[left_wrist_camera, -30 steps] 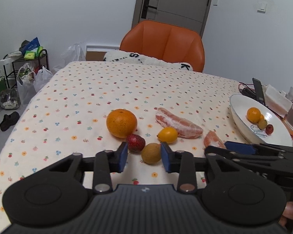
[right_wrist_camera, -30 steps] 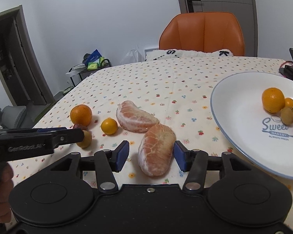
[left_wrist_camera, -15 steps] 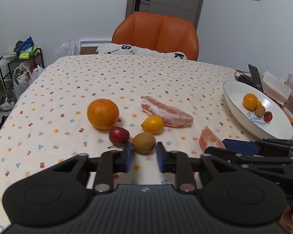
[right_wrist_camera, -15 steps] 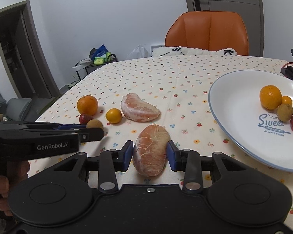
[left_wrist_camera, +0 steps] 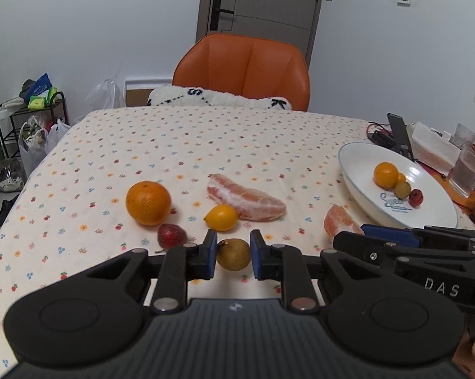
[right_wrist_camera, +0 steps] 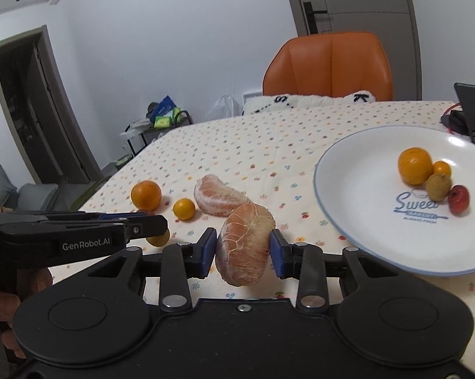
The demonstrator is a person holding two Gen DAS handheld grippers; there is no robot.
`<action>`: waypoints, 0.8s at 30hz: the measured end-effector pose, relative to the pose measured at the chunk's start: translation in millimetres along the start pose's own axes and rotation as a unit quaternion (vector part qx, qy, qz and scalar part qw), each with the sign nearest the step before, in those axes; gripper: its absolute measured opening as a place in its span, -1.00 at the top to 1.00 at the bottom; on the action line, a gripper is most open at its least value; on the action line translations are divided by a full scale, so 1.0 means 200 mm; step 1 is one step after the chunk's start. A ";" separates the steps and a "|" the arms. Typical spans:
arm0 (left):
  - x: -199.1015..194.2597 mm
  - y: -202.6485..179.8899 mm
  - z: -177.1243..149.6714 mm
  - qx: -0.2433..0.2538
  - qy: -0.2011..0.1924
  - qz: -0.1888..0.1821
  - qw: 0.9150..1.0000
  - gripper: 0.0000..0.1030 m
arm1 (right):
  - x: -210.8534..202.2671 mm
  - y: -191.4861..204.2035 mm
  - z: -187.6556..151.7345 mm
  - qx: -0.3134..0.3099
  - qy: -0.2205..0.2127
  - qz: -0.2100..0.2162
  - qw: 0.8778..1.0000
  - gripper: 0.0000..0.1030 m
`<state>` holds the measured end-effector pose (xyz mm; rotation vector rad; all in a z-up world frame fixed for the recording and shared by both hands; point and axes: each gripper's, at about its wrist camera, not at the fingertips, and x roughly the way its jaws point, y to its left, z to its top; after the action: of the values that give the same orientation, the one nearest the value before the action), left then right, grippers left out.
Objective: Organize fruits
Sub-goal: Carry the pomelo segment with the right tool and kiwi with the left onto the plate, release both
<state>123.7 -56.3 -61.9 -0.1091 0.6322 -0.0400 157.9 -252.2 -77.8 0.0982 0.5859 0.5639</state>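
Presently both pairs of fingers are narrow and gripping: left gripper [left_wrist_camera: 231, 254] pinches a small brown fruit [left_wrist_camera: 233, 254] between its blue pads, right gripper [right_wrist_camera: 242, 248] clamps a peeled pomelo segment [right_wrist_camera: 244, 244] across its middle. Segment looks raised clear of the tabletop [right_wrist_camera: 237, 145]; brown fruit sits low, cannot tell if lifted. Just beyond the left fingers: red fruit [left_wrist_camera: 171, 236], small yellow citrus [left_wrist_camera: 221, 218], orange [left_wrist_camera: 148, 203], second pomelo piece [left_wrist_camera: 245, 197]. Plate [right_wrist_camera: 357, 195] stands to the right, already holding four fruits on its far side. Judgement: step is carrying both to the plate. Do it well by squeezing the soft segment lightly, lifting over the rim, setting down on bare plate short of the fruits there. Round brown fruit may roll on release; lower fully before opening.
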 end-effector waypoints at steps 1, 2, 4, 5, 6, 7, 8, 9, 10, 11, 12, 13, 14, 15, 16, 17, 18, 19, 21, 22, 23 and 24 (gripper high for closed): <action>0.00 -0.01 0.00 0.001 -0.002 -0.001 1.000 0.61 | -0.02 -0.01 0.00 0.001 -0.004 0.000 1.000 0.33; -0.01 -0.02 0.01 0.002 -0.004 -0.002 1.000 0.61 | -0.03 -0.01 0.00 0.003 -0.008 0.000 1.000 0.33; -0.03 -0.05 0.02 0.005 -0.009 -0.004 1.000 0.61 | -0.06 -0.03 0.01 0.006 -0.015 -0.001 1.000 0.33; -0.03 -0.06 0.02 0.006 -0.011 -0.005 1.000 0.61 | -0.08 -0.04 0.01 0.007 -0.018 -0.002 1.000 0.33; -0.04 -0.07 0.02 0.007 -0.014 -0.006 1.000 0.61 | -0.09 -0.05 0.01 0.009 -0.021 -0.003 1.000 0.33; -0.05 -0.09 0.03 0.009 -0.016 -0.008 1.000 0.61 | -0.11 -0.06 0.01 0.010 -0.024 -0.004 1.000 0.33; -0.05 -0.10 0.03 0.011 -0.018 -0.009 1.000 0.61 | -0.12 -0.07 0.01 0.012 -0.027 -0.006 1.000 0.33; -0.05 -0.11 0.03 0.012 -0.019 -0.009 1.000 0.61 | -0.13 -0.08 0.02 0.014 -0.030 -0.007 0.999 0.33; -0.06 -0.12 0.03 0.014 -0.020 -0.011 1.000 0.61 | -0.14 -0.09 0.02 0.015 -0.033 -0.008 0.999 0.33; -0.06 -0.13 0.04 0.015 -0.021 -0.012 1.000 0.61 | -0.15 -0.10 0.02 0.017 -0.035 -0.010 0.999 0.33; -0.06 -0.15 0.04 0.017 -0.022 -0.013 1.000 0.61 | -0.15 -0.11 0.02 0.018 -0.036 -0.012 0.999 0.33; -0.06 -0.16 0.04 0.018 -0.023 -0.015 0.999 0.61 | -0.16 -0.12 0.02 0.019 -0.038 -0.014 0.999 0.33; -0.06 -0.17 0.04 0.019 -0.024 -0.017 0.999 0.61 | -0.17 -0.13 0.02 0.020 -0.039 -0.016 0.999 0.33; -0.06 -0.18 0.05 0.019 -0.025 -0.019 0.999 0.61 | -0.17 -0.14 0.02 0.022 -0.041 -0.019 0.999 0.33; -0.06 -0.19 0.05 0.021 -0.026 -0.020 0.999 0.61 | -0.18 -0.15 0.02 0.023 -0.043 -0.021 0.999 0.33; -0.06 -0.21 0.06 0.022 -0.027 -0.022 0.999 0.61 | -0.19 -0.17 0.02 0.025 -0.045 -0.024 0.998 0.33; -0.05 -0.22 0.06 0.023 -0.028 -0.024 0.999 0.61 | -0.20 -0.18 0.02 0.026 -0.048 -0.027 0.998 0.33; -0.05 -0.23 0.07 0.025 -0.030 -0.026 0.999 0.61 | -0.21 -0.20 0.02 0.028 -0.050 -0.030 0.998 0.33; -0.05 -0.26 0.08 0.031 -0.032 -0.030 0.999 0.61 | -0.23 -0.23 0.02 0.032 -0.055 -0.036 0.997 0.33; -0.05 -0.27 0.08 0.034 -0.034 -0.032 0.998 0.61 | -0.24 -0.24 0.03 0.033 -0.056 -0.039 0.997 0.33; -0.04 -0.28 0.09 0.037 -0.036 -0.034 0.998 0.61 | -0.25 -0.25 0.03 0.033 -0.057 -0.042 0.997 0.33; -0.04 -0.30 0.10 0.039 -0.038 -0.036 0.998 0.61 | -0.25 -0.27 0.03 0.034 -0.057 -0.046 0.997 0.33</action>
<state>128.3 -112.6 -34.0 -0.0580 0.5508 -0.1288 151.3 -323.4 -61.2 0.1670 0.4959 0.4464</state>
